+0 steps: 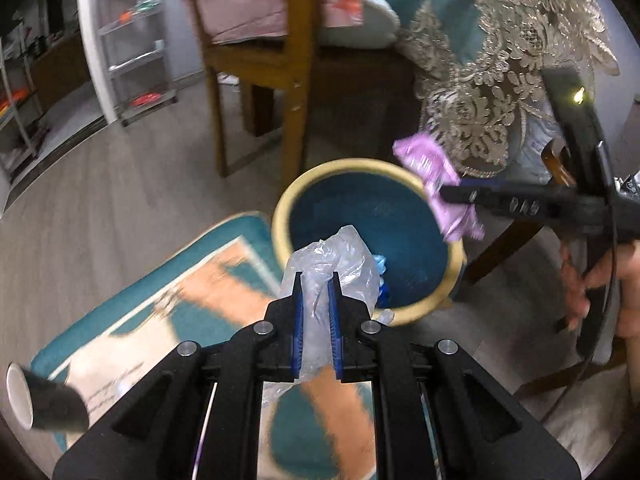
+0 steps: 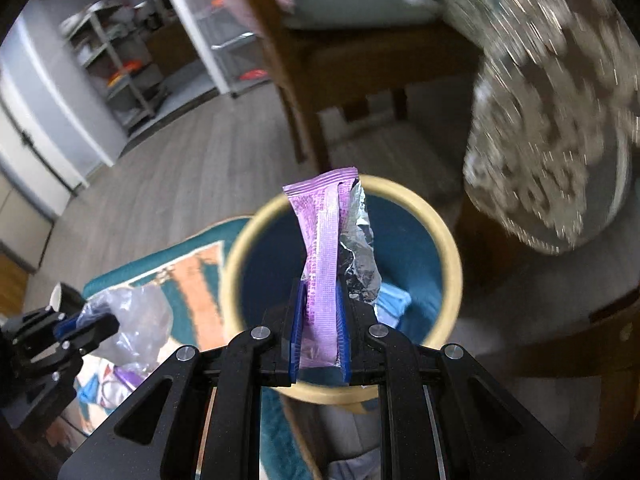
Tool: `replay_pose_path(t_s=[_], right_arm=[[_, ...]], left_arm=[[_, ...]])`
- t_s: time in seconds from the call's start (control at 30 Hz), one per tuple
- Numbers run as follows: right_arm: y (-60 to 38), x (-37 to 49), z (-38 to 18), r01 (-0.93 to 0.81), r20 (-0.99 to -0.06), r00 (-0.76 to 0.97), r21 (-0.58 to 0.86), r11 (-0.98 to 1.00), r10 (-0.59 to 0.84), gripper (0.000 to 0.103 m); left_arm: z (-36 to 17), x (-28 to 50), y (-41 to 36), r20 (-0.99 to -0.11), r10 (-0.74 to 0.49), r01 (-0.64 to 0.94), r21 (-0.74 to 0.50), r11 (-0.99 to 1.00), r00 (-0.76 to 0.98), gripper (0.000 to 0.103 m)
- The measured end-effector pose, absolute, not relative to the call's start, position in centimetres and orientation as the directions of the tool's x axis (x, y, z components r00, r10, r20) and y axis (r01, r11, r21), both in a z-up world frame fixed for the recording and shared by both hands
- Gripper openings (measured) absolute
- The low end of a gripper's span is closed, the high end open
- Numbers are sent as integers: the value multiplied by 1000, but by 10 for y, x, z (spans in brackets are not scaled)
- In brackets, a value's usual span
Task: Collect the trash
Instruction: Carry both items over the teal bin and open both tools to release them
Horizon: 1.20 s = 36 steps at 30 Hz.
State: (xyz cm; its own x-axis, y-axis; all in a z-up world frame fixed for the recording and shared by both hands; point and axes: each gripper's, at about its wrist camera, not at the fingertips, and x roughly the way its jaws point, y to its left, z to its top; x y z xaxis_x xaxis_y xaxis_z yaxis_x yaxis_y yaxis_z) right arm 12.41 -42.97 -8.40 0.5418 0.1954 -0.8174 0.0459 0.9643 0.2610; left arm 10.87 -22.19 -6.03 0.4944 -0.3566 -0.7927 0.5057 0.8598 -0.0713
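Left gripper [image 1: 316, 284] is clenching a clear bag [image 1: 332, 260] over the bin [image 1: 280, 216]; right gripper [image 2: 320, 296] is gripping a purple wrapper [image 2: 320, 240] above it. Chair [image 1: 296, 60], rug [image 1: 224, 236] and cup [image 1: 20, 396] are crowding around.

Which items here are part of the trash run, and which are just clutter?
Job:
- clear plastic bag in left gripper
- purple wrapper in right gripper
- bin, already holding blue scraps
- paper cup on rug, likely trash

Lying about:
- rug
- wooden chair
- lace tablecloth
- shelving
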Motion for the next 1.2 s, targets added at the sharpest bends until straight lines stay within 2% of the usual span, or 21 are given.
replay_pose_path(t_s=[0.13,0.33,0.4,0.47,0.5,0.53,0.87,1.0,1.13,1.2], right_arm=[[-444,129,-97,87,-833,522,270,959,186,16],[-456,133,-105,137,-826,526,318,938,203,17],[-457,134,-105,142,-824,529,323,936,204,23],[-456,134,-105,139,-822,529,327,935,209,33],[-456,134,-105,137,-822,528,330,934,213,40],[-455,134,-104,135,-822,529,330,934,214,44],[-441,136,-90,116,-801,555,343,932,225,57],[-427,136,-82,88,-790,567,339,937,233,67],[-404,133,-71,33,-780,576,323,946,246,79],[-391,132,-68,3,-776,580,308,951,249,82]], left_arm=[[-64,127,-254,-782,-372,530,-63,846,501,10],[-68,154,-271,-756,-427,497,-156,854,496,10],[-68,160,-273,-748,-426,477,-167,863,508,22],[-67,162,-269,-741,-431,456,-189,870,515,54],[-65,161,-265,-726,-449,449,-215,867,521,59],[-63,160,-263,-719,-456,448,-222,866,525,60],[-36,134,-215,-711,-405,420,-169,892,575,60],[-16,121,-178,-698,-373,377,-157,913,611,61],[5,101,-132,-678,-334,323,-148,935,656,70],[11,91,-107,-669,-307,281,-151,948,677,76]])
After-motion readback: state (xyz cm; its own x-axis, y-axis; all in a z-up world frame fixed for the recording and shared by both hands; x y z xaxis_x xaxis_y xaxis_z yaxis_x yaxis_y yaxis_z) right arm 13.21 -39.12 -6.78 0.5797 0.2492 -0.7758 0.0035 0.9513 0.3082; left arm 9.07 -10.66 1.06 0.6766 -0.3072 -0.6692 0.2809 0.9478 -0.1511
